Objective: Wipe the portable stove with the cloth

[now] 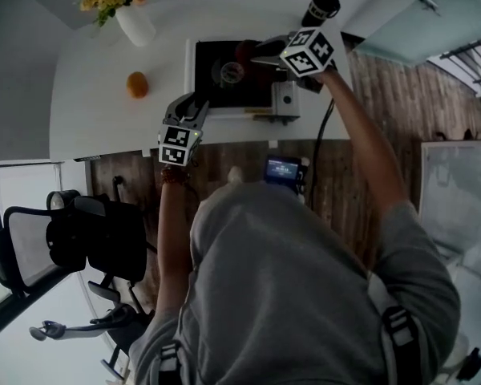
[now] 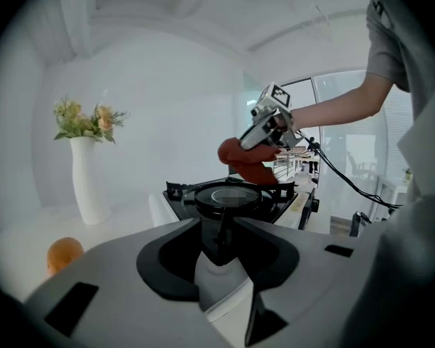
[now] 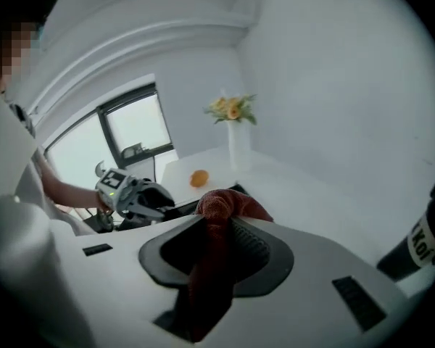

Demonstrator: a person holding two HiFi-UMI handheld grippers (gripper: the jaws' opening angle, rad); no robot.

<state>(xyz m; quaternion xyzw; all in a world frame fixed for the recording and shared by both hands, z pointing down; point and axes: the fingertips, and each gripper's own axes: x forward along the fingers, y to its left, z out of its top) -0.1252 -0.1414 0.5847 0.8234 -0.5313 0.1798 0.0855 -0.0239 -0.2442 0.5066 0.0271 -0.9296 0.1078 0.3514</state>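
Now right tool [image 3: 216, 225] clamped on cloth [image 3: 230, 203]; left tool [image 2: 217, 230] half-open, apparently gripping stove [image 2: 235, 196] edge.

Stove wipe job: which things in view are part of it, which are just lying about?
In the job: portable stove, gripped at its corner by the left gripper; red cloth, clamped in the right gripper.
Lying about: vase of flowers; orange; black bottle; office chair.
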